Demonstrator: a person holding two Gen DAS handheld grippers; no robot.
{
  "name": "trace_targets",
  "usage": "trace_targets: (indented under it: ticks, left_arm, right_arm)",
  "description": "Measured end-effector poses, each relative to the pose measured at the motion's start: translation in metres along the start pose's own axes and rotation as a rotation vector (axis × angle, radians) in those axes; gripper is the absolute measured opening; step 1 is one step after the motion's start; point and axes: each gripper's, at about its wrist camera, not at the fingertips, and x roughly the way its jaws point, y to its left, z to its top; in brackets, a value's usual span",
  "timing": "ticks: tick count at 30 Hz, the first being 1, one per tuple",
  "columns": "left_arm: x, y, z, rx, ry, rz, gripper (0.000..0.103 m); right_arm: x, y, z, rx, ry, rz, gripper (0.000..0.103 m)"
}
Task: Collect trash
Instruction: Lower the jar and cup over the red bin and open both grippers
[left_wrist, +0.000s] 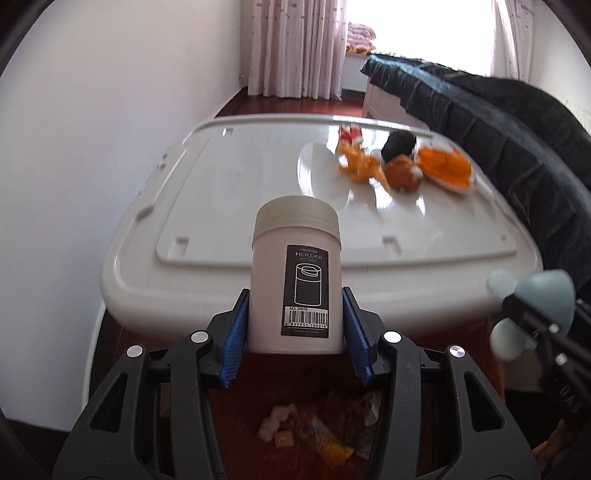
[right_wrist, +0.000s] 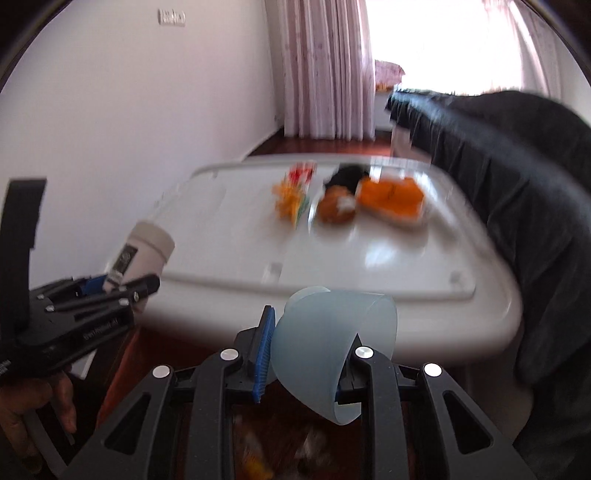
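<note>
My left gripper is shut on a white toothpick-holder jar with a black label, held upright between the blue pads. In the right wrist view the same jar and the left gripper appear at the left, tilted. My right gripper is shut on a squashed pale blue plastic cup; the cup hides most of the right pad. In the left wrist view that cup shows at the right edge. Below both grippers lie wrappers and scraps on a dark red-brown surface.
A big white storage-box lid fills the middle, just beyond both grippers. Orange and black plush toys lie on its far right part. Dark cloth drapes along the right. A white wall runs on the left, with curtains behind. A hand holds the left gripper.
</note>
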Motion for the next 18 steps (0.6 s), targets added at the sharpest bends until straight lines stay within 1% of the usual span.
trace_targets:
  ticks: [1,4,7,9,10,11,12,13,14,16,18]
  left_arm:
    - [0.0,0.001,-0.006,0.004,0.011,0.002,0.046]
    - [0.001,0.006,-0.028,0.001,0.044,0.01,0.046]
    - [0.005,0.009,-0.042,0.001,0.077,0.01,0.046]
    - [0.008,0.01,-0.047,0.002,0.088,0.013,0.047]
    - [0.007,0.009,-0.048,0.003,0.091,0.012,0.047]
    - [0.007,0.01,-0.049,-0.004,0.093,0.005,0.048]
    - [0.007,0.009,-0.049,-0.014,0.094,-0.006,0.05]
    - [0.005,0.01,-0.049,-0.027,0.087,-0.018,0.061]
    - [0.002,0.01,-0.048,-0.035,0.073,-0.014,0.071]
    - [-0.007,0.009,-0.044,-0.046,0.032,0.002,0.08]
    - [-0.016,0.009,-0.037,-0.056,-0.014,-0.012,0.081]
  right_arm:
    - [0.006,0.002,-0.014,0.002,0.042,0.0,0.025]
    - [0.02,0.005,-0.039,0.016,0.128,0.005,0.025]
    - [0.033,0.005,-0.052,0.024,0.191,-0.004,0.025]
    - [0.038,0.007,-0.056,-0.004,0.216,-0.023,0.025]
    - [0.04,0.009,-0.059,-0.013,0.223,-0.038,0.027]
    - [0.04,0.01,-0.06,-0.01,0.224,-0.048,0.035]
    - [0.039,0.01,-0.061,-0.006,0.221,-0.055,0.054]
    - [0.038,0.008,-0.06,-0.005,0.209,-0.063,0.063]
    - [0.036,0.008,-0.058,-0.008,0.192,-0.074,0.065]
    - [0.031,0.006,-0.052,-0.02,0.15,-0.09,0.065]
    - [0.022,0.004,-0.046,-0.014,0.104,-0.098,0.065]
